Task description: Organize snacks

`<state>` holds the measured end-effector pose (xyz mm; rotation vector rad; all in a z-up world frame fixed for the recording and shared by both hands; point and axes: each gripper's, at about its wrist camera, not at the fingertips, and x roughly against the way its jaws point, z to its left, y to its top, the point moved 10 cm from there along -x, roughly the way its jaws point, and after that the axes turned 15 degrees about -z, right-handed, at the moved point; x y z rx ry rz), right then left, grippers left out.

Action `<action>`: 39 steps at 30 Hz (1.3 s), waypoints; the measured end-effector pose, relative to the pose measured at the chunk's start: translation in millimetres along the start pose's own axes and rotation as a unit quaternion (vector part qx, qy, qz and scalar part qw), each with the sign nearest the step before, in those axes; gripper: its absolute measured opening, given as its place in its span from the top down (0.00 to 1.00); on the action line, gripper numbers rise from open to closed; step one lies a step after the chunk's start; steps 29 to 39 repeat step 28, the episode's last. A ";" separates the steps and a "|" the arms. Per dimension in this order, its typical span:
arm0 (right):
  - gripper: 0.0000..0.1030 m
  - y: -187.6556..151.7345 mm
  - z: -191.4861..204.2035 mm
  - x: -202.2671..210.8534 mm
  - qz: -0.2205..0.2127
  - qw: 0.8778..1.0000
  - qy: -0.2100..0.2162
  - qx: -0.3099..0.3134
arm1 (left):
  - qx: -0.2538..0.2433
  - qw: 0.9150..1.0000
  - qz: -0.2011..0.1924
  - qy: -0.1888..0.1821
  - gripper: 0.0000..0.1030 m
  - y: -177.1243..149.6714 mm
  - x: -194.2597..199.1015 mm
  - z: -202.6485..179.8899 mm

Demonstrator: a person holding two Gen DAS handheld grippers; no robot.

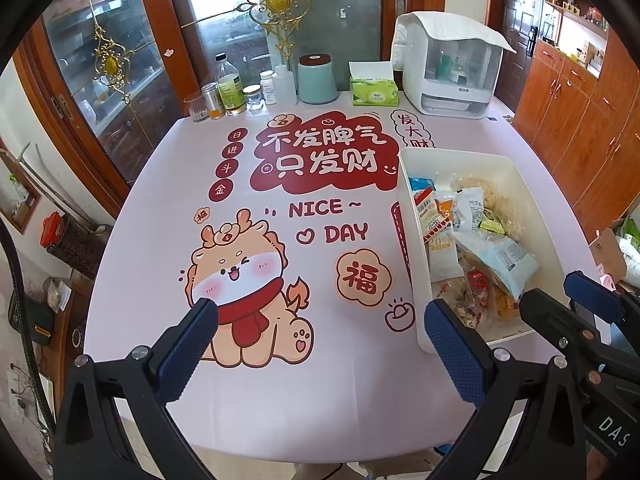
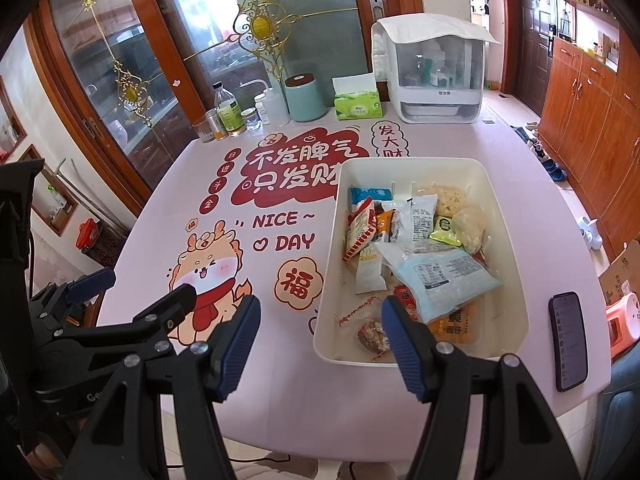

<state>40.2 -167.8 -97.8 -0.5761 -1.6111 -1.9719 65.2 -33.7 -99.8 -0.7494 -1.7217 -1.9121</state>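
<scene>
A white plastic bin (image 2: 508, 248) stands on the right part of the table, filled with several snack packets: a pale blue bag (image 2: 444, 280), a green packet (image 2: 445, 229), a red-striped packet (image 2: 360, 232). The bin also shows in the left wrist view (image 1: 412, 224). My right gripper (image 2: 320, 340) is open and empty, held above the table's near edge just in front of the bin. My left gripper (image 1: 320, 328) is open and empty, left of the bin over the cartoon dragon print. The left gripper also shows in the right wrist view (image 2: 140, 292).
The table (image 2: 280, 380) has a pink printed cover. At the back stand bottles and jars (image 2: 230, 116), a teal canister (image 2: 306, 98), a green tissue box (image 2: 358, 104) and a white appliance (image 2: 432, 76). A phone (image 2: 568, 340) lies at the right edge. Wooden cabinets stand at right.
</scene>
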 end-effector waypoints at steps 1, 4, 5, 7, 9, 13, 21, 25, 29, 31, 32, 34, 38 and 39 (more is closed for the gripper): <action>0.38 0.0 -0.1 0.0 0.000 1.000 0.000 0.000 | 0.000 1.000 0.000 0.000 0.01 -0.1 0.1 0.1; 0.38 0.1 -0.3 -0.1 0.000 1.000 0.000 -0.001 | 0.000 1.000 -0.001 0.000 0.01 0.3 0.0 0.4; 0.38 0.2 -0.3 -0.1 0.000 1.000 0.000 -0.001 | -0.001 1.000 -0.001 0.000 0.01 -0.3 0.0 -1.4; 0.38 0.7 0.3 0.0 -0.001 1.000 0.000 -0.001 | -0.002 1.000 -0.002 0.001 0.01 -1.0 0.2 -3.3; 0.38 -0.5 -0.7 -0.9 -0.001 1.000 0.001 -0.001 | -0.002 1.000 -0.002 0.001 0.01 -1.0 0.3 -4.1; 0.38 -0.2 -0.7 -1.4 -0.002 1.000 0.002 0.000 | -0.002 1.000 -0.002 0.002 0.01 -0.3 1.2 -5.7; 0.38 0.5 -1.6 -2.1 -0.002 1.000 0.002 -0.001 | 0.000 1.000 -0.002 0.004 0.01 1.6 1.2 -8.4; 0.38 1.6 -2.1 -3.6 -0.002 1.000 0.002 -0.001 | 0.001 1.000 -0.001 0.005 0.01 1.9 1.0 -10.1; 0.38 1.7 -1.9 -3.6 -0.002 1.000 0.002 -0.002 | 0.004 1.000 0.001 0.007 0.01 2.8 -0.1 -13.5; 0.38 1.7 -1.9 -3.6 -0.002 1.000 0.002 -0.002 | 0.004 1.000 0.001 0.007 0.01 2.8 -0.1 -13.5; 0.38 1.7 -1.9 -3.6 -0.002 1.000 0.002 -0.002 | 0.004 1.000 0.001 0.007 0.01 2.8 -0.1 -13.5; 0.38 1.7 -1.9 -3.6 -0.002 1.000 0.002 -0.002 | 0.004 1.000 0.001 0.007 0.01 2.8 -0.1 -13.5; 0.38 1.7 -1.9 -3.6 -0.002 1.000 0.002 -0.002 | 0.004 1.000 0.001 0.007 0.01 2.8 -0.1 -13.5; 0.38 1.7 -1.9 -3.6 -0.002 1.000 0.002 -0.002 | 0.004 1.000 0.001 0.007 0.01 2.8 -0.1 -13.5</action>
